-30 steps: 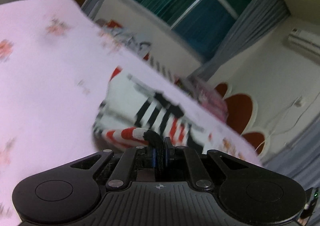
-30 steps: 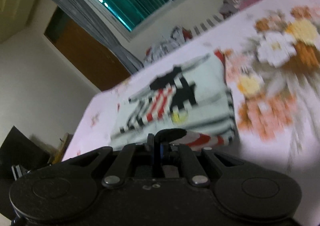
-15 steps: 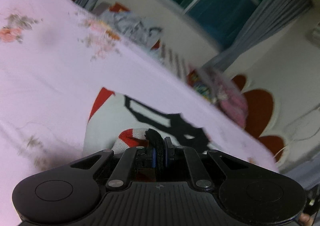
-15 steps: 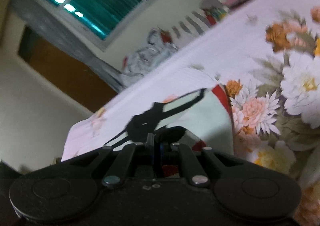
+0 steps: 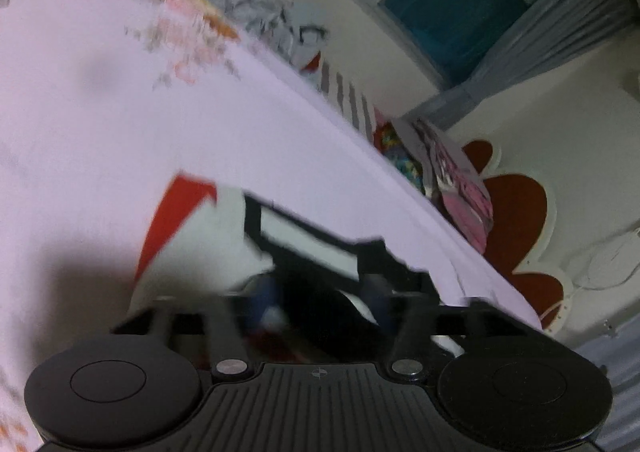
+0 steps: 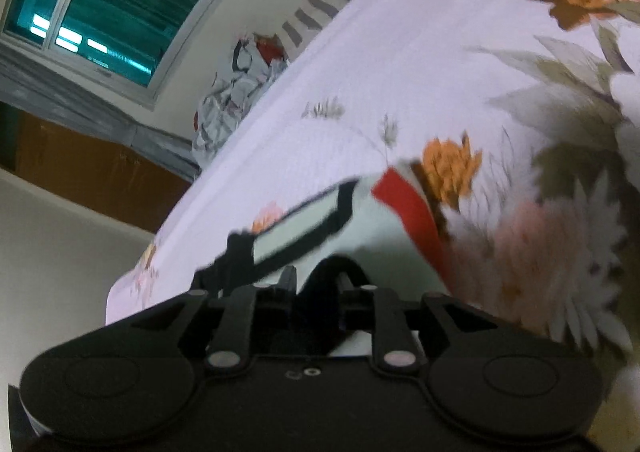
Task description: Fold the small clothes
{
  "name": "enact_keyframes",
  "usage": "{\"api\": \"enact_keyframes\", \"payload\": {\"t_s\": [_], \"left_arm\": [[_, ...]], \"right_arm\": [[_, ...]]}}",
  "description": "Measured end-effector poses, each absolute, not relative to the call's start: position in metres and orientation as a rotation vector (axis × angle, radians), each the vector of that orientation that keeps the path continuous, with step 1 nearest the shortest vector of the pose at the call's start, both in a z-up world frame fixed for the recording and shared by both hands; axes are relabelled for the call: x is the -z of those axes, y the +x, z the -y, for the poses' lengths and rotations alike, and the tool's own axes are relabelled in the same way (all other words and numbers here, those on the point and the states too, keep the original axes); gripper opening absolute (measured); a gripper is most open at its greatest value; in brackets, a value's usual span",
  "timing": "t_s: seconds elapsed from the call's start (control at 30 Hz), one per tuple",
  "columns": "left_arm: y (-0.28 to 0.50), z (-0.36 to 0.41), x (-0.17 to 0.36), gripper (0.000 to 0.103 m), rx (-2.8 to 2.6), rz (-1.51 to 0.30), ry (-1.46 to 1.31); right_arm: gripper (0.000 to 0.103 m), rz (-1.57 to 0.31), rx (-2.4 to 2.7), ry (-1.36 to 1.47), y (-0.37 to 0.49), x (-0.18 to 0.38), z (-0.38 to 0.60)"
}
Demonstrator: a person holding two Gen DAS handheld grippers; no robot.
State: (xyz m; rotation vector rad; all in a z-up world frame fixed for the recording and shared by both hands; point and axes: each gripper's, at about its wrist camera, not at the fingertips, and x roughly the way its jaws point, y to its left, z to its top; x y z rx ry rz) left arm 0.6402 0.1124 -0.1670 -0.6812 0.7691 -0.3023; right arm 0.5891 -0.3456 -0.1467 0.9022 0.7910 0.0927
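Observation:
A small white garment [image 5: 208, 248] with red trim and black print lies on the pink floral bedsheet [image 5: 100, 100], right under my left gripper [image 5: 320, 304]. The left jaws stand apart, blurred by motion, with the cloth's folded edge between them. In the right wrist view the same garment [image 6: 384, 220] lies just ahead of my right gripper [image 6: 320, 284]. Its jaws have begun to part, with a black fold of cloth still between them.
A crumpled heap of grey and red clothes [image 5: 272, 24] sits at the bed's far edge, also in the right wrist view [image 6: 236, 100]. Pink and patterned clothes [image 5: 452, 180] are stacked by the red headboard [image 5: 516, 220]. A window [image 6: 112, 8] is behind.
Both grippers carried the garment's near edge forward over the garment, folding it. The left jaws, shut on the hem before, have now spread apart; the right jaws have widened slightly.

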Motion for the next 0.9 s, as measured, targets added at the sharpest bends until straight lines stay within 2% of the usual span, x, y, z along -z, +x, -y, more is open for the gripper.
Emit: {"api": "enact_keyframes", "payload": {"t_s": [0.07,0.2,0.37,0.43,0.53,0.57,0.6,0.63,0.67,0.7,0.9], "left_arm": [[0.649,-0.113,0.164,0.062,0.299,-0.759,-0.674],[0.656,-0.105,0.149,0.062,0.313,-0.757,-0.526],[0.661,-0.077,0.139,0.062,0.319,-0.794,-0.167],[0.667,-0.061,0.143,0.046,0.283,-0.848,-0.02],[0.664,-0.045,0.147,0.045,0.261,-0.852,0.097],[0.662,-0.041,0.146,0.042,0.261,-0.845,0.122],[0.66,-0.038,0.145,0.03,0.27,-0.835,0.142],[0.657,-0.037,0.142,0.012,0.272,-0.824,0.149],[0.655,-0.036,0.14,0.003,0.261,-0.804,0.157],[0.652,-0.036,0.136,0.004,0.249,-0.775,0.149],[0.627,-0.055,0.117,0.004,0.171,-0.599,0.05]], "right_arm": [[0.031,-0.765,-0.08,0.903,0.592,0.145,0.347],[0.032,-0.701,-0.055,0.833,0.587,0.13,0.35],[0.032,-0.77,-0.104,0.525,0.589,0.118,0.324],[0.032,-0.818,-0.106,0.395,0.595,0.123,0.308],[0.031,-0.872,-0.088,0.183,0.599,0.13,0.283],[0.029,-0.866,-0.087,0.129,0.599,0.13,0.275],[0.025,-0.861,-0.084,0.091,0.598,0.129,0.271],[0.016,-0.853,-0.083,0.066,0.597,0.127,0.267],[0.009,-0.842,-0.074,0.04,0.598,0.127,0.262],[0.005,-0.833,-0.058,0.007,0.599,0.126,0.258],[0.004,-0.688,-0.014,-0.079,0.59,0.105,0.253]]}}
